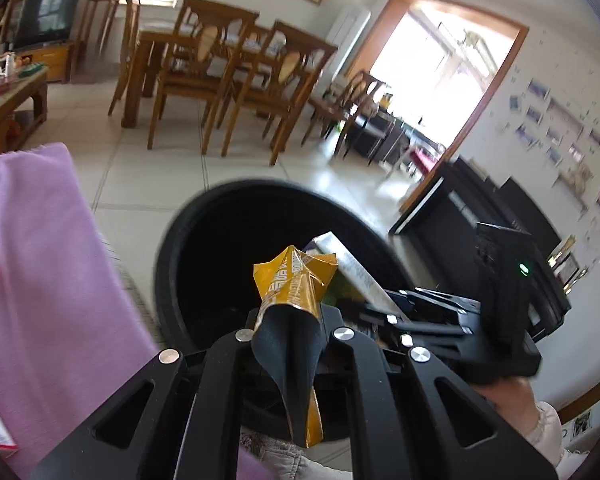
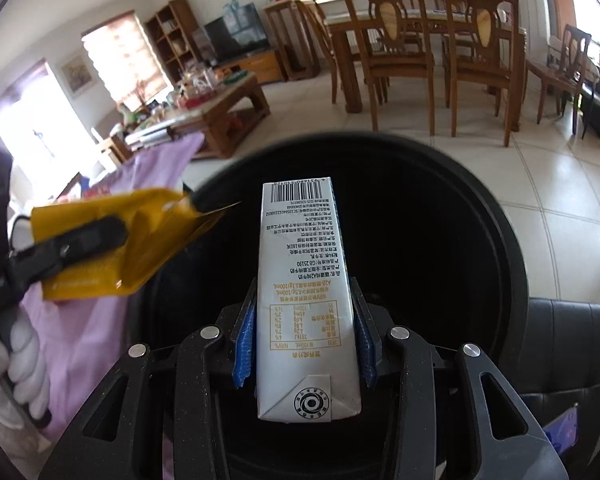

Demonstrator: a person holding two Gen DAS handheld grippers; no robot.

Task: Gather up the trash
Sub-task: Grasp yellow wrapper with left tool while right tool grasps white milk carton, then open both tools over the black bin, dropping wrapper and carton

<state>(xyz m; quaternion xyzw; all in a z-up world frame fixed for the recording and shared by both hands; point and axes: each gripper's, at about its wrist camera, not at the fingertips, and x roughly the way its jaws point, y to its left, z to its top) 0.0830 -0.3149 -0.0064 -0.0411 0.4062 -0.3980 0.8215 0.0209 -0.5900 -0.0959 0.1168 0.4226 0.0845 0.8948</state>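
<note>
Left claw [image 1: 288, 320] is clamped tight on a crumpled yellow wrapper [image 1: 292, 284], which sticks out ahead of its fingertips and trails back between its arms. Right claw [image 2: 304, 320] grips a white drink carton [image 2: 306, 280] by its two long sides, blue pads [image 2: 246, 340] pressing either flank; the carton's barcode end points forward. Both items hang above the open mouth of a black bin [image 2: 500, 240], which lies directly ahead of and below both claws. A purple cloth [image 1: 40, 260] covers the surface to the left of the left claw. Wooden dining chairs [image 2: 388, 40] stand well beyond the bin.
</note>
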